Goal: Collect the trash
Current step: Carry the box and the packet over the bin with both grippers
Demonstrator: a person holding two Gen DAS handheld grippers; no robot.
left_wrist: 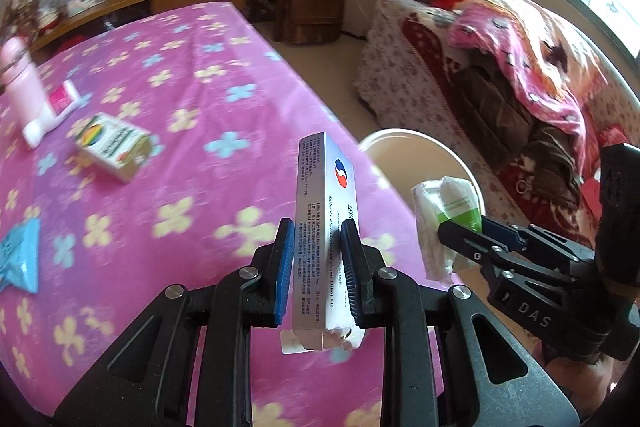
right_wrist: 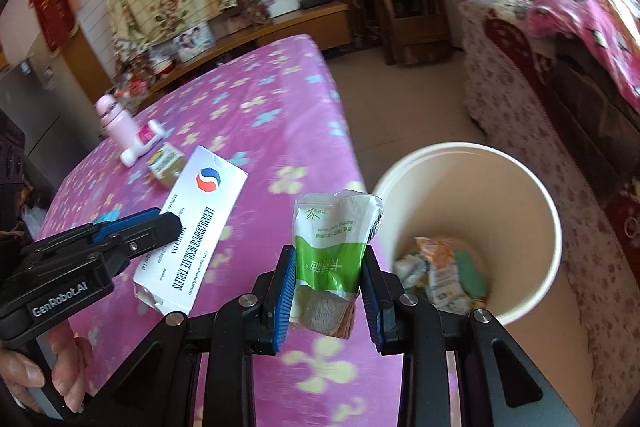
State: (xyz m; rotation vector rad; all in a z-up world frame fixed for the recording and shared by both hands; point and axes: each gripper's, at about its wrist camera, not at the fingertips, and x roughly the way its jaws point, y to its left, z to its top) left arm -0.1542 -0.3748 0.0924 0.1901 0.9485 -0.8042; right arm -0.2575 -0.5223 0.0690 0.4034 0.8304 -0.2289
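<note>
My left gripper [left_wrist: 317, 259] is shut on a white medicine box [left_wrist: 324, 211], held upright above the pink flowered bed; the box also shows in the right wrist view [right_wrist: 192, 231]. My right gripper [right_wrist: 329, 279] is shut on a green and white tissue pack [right_wrist: 334, 247], held beside the rim of a cream bin [right_wrist: 532, 195] that has several wrappers at its bottom. In the left wrist view the tissue pack [left_wrist: 448, 211] hangs in front of the bin [left_wrist: 408, 147].
On the bed [left_wrist: 200, 131] lie a green and white carton [left_wrist: 114, 147], a white tube [left_wrist: 54, 113], a pink bottle [left_wrist: 18, 75] and a blue packet [left_wrist: 20, 255]. A sofa with blankets [left_wrist: 520, 75] stands right of the bin.
</note>
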